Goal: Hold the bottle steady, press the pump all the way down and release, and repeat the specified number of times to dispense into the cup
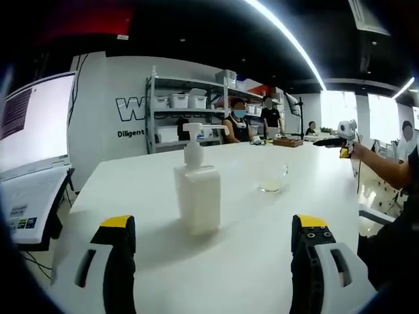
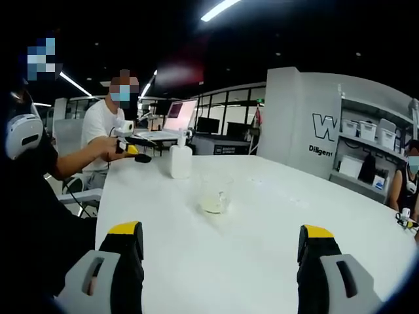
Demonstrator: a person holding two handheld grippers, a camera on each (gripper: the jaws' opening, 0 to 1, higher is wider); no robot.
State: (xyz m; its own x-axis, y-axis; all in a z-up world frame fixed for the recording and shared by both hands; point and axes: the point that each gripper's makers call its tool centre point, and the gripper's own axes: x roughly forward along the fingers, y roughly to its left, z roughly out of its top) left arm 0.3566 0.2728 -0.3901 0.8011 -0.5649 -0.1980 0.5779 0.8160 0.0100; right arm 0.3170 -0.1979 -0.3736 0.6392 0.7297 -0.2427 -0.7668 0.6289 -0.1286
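Here both tongs, left (image 1: 213, 239) and right (image 2: 222, 245), are held wide open and empty above the white table (image 1: 249, 261). Ahead stands the white plastic pump bottle (image 1: 196, 196), near the clear glass cup (image 1: 272, 178). The bottle is judged light, smooth and tippable; it is best gripped across its flat body. In the right gripper view, a person opposite is seen beyond the bottle.

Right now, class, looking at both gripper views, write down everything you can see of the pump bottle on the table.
The pump bottle is white, looks like plastic, and has a flat-sided rectangular body, a narrow neck and a white pump head whose spout points sideways toward the glass cup. It stands upright on the white table, apart from the cup. Nothing grips it: the left gripper sits open before it. Its fill level cannot be told.
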